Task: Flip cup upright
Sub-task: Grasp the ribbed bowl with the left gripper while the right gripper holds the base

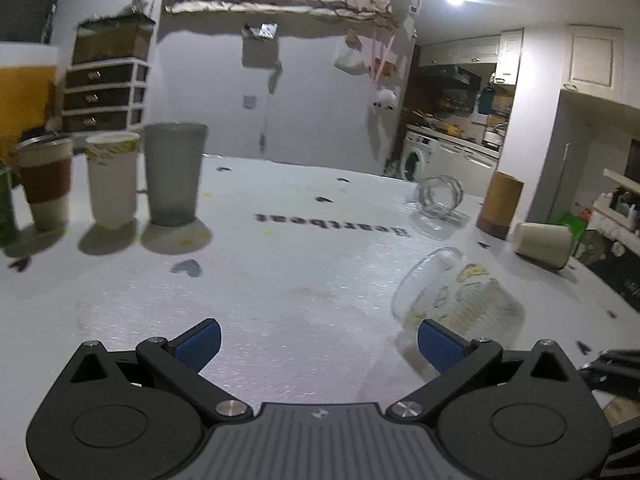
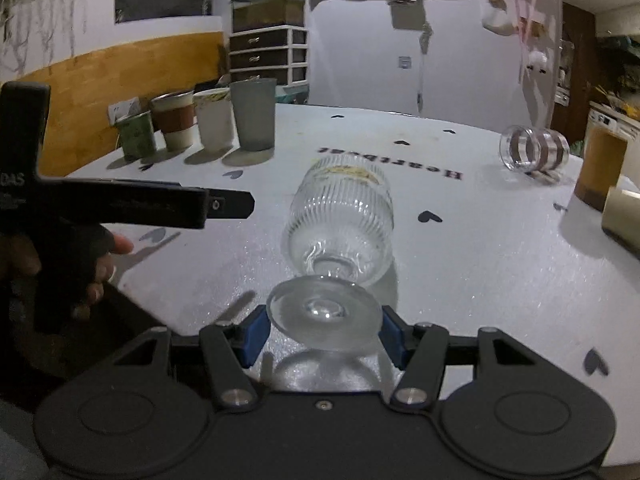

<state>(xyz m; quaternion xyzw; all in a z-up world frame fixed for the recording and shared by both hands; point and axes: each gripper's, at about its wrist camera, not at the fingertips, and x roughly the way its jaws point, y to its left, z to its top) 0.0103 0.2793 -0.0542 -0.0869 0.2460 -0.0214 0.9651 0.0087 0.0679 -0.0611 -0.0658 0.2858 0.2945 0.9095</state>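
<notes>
A ribbed clear glass cup [image 2: 340, 220] with a round foot lies on its side on the white table [image 2: 480, 264], foot toward me. My right gripper [image 2: 322, 334] has its blue pads on either side of the foot; whether they press on it is unclear. The same cup [image 1: 456, 292] shows at the right in the left wrist view, mouth facing left. My left gripper [image 1: 320, 344] is open and empty above the table, left of the cup. It also appears from the side in the right wrist view [image 2: 230, 204].
Several upright cups stand in a row at the far left, among them a grey tumbler [image 1: 174, 174] and a white paper cup [image 1: 112, 180]. A striped clear glass [image 2: 534, 154] and a cream cup [image 1: 544, 242] lie on their sides at the far right beside a brown cylinder [image 1: 500, 204].
</notes>
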